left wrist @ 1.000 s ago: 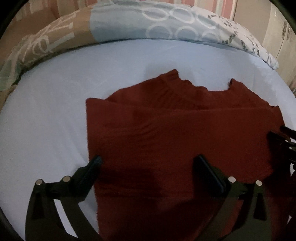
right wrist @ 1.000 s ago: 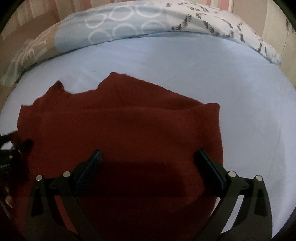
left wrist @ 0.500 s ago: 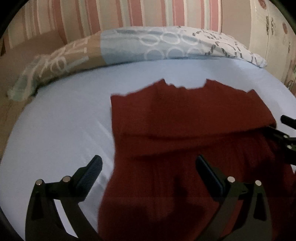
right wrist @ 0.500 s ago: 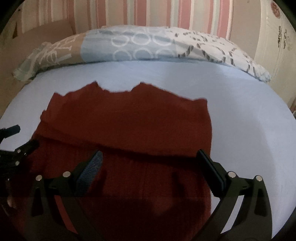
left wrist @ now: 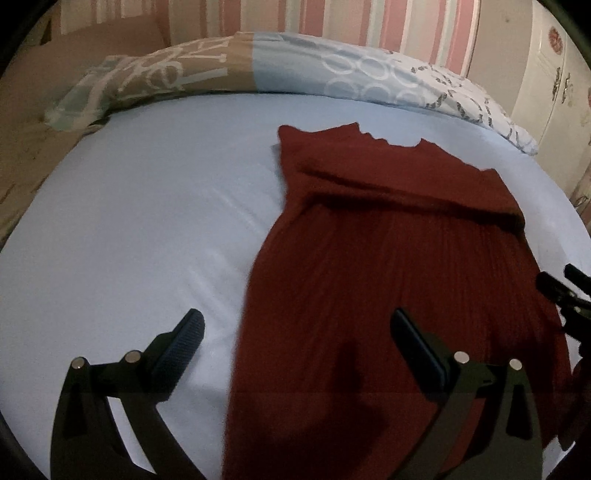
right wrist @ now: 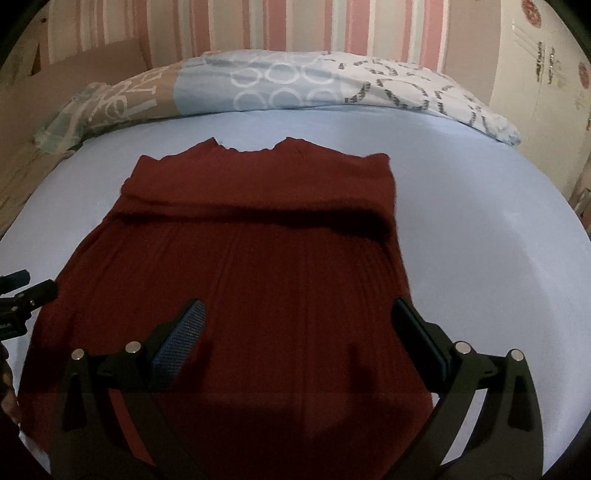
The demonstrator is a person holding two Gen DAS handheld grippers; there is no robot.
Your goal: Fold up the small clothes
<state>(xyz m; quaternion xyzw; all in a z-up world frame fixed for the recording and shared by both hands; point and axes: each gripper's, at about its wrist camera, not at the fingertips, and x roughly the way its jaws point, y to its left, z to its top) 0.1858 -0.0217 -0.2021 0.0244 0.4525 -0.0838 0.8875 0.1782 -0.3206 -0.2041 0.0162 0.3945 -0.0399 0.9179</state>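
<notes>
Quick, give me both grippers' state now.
Left gripper: open, holding nothing.
Right gripper: open, holding nothing, above the red garment.

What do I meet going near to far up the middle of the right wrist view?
Right gripper, jaws open → dark red garment lying flat → its folded-over band across the far part → notched far edge → bare light blue sheet → patterned pillow → striped wall.

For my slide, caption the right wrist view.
Open right gripper hovers over a dark red garment, sleeves folded across, on a pale blue bed sheet.
</notes>
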